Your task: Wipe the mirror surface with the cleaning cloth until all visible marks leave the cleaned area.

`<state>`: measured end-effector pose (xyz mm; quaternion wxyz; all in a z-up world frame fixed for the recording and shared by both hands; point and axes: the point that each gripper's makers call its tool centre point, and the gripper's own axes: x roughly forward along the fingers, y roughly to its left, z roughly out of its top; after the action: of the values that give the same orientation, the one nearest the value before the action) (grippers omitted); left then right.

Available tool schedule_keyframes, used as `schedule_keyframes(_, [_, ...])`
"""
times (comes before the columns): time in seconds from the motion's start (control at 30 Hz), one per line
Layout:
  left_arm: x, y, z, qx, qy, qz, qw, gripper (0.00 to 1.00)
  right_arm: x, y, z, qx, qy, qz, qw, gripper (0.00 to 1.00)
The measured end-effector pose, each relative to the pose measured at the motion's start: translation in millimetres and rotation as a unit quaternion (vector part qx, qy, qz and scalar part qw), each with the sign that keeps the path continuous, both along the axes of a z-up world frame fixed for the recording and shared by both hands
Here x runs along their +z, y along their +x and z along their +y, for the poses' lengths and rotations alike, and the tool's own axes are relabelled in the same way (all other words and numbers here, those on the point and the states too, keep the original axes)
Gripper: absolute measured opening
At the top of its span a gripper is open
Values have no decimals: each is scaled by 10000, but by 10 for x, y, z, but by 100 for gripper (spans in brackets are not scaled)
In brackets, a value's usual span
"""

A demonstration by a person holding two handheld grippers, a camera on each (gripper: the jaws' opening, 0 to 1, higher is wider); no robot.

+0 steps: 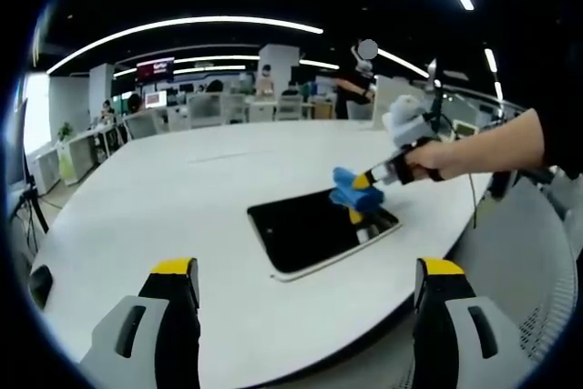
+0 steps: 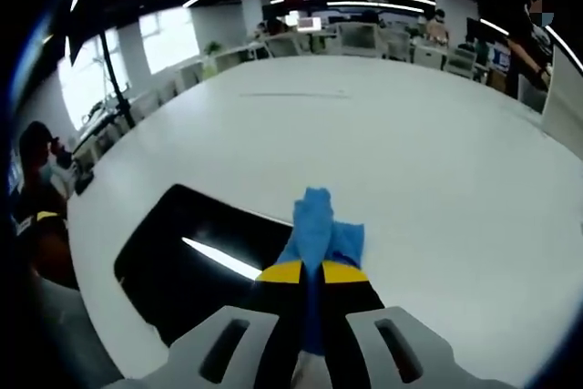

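I see the mirror (image 1: 321, 230) lying flat on the white bench (image 1: 182, 198), its dark glass reflecting a ceiling light strip in the right gripper view. My right gripper (image 2: 312, 272) is clamped on the blue cleaning cloth (image 2: 319, 230), jaws pressed together with the cloth between the yellow tips. The cloth rests on the mirror at the edge nearest that gripper. In the left gripper view, the right gripper (image 1: 363, 190) enters from the right, carried by a hand (image 1: 426, 159), with the cloth (image 1: 351, 190) on the mirror's far corner. My left gripper (image 1: 308, 272) hangs over the bench short of the mirror, jaws spread wide, carrying nothing.
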<state>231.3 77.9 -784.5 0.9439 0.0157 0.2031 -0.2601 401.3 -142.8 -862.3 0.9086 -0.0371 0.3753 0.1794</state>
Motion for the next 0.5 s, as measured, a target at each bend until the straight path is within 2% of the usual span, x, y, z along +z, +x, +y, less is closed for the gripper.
schedule_keyframes(0.3, [6,0,0,-6,-7,-12,10000,99,-16,-35,19,-65,-90,70,9999,1])
schedule_keyframes(0.5, [8,5,-8,-16,-10,-16,10000,98,-56,40,-10,-168,-106,58,9998,1])
